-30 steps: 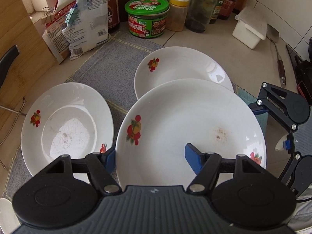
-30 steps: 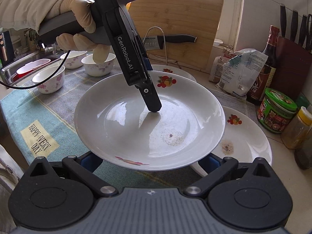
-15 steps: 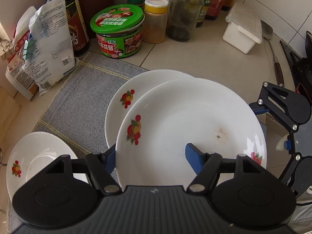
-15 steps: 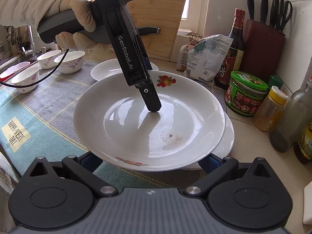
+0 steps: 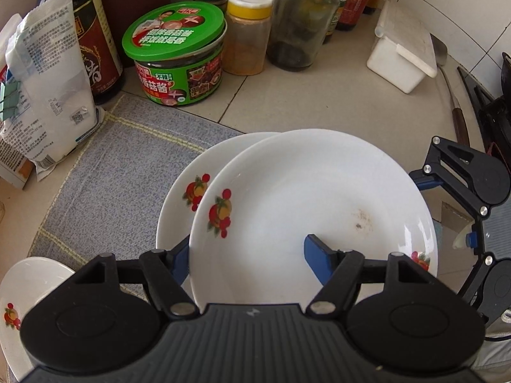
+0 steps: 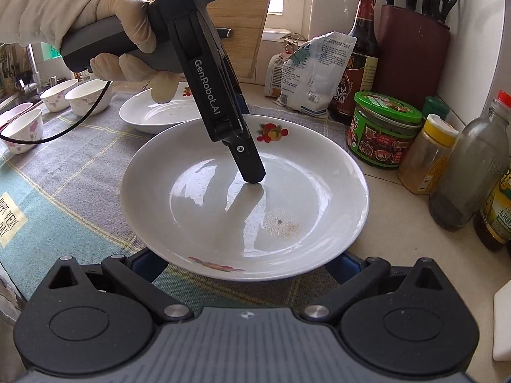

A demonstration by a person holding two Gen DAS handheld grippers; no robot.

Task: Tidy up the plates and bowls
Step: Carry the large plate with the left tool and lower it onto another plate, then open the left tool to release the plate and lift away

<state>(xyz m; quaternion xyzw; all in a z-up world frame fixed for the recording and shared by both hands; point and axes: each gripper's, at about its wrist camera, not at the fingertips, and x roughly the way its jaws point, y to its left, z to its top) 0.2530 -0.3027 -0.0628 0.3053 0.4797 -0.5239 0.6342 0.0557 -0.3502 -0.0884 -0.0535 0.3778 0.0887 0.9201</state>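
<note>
left gripper [image 5: 246, 255] jaws clamped on plate [image 5: 314, 214] rim | plate held over second plate [image 5: 179, 198], offset toward 3 o'clock | right gripper [image 6: 246, 261] jaws apart beneath rim | risk: chipping if released misaligned

The left gripper [image 6: 252, 175] grips a fruit-printed white plate [image 6: 287, 210] above the striped cloth [image 6: 80, 172].

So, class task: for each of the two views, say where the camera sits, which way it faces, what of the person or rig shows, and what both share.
Left wrist: sits on the left tool, faces the back wall's jars across the held plate; right tool at the edge.
Right wrist: sits on the right tool, faces the window; left tool and gloved hand show.
Shared: the plate, green jar.
</note>
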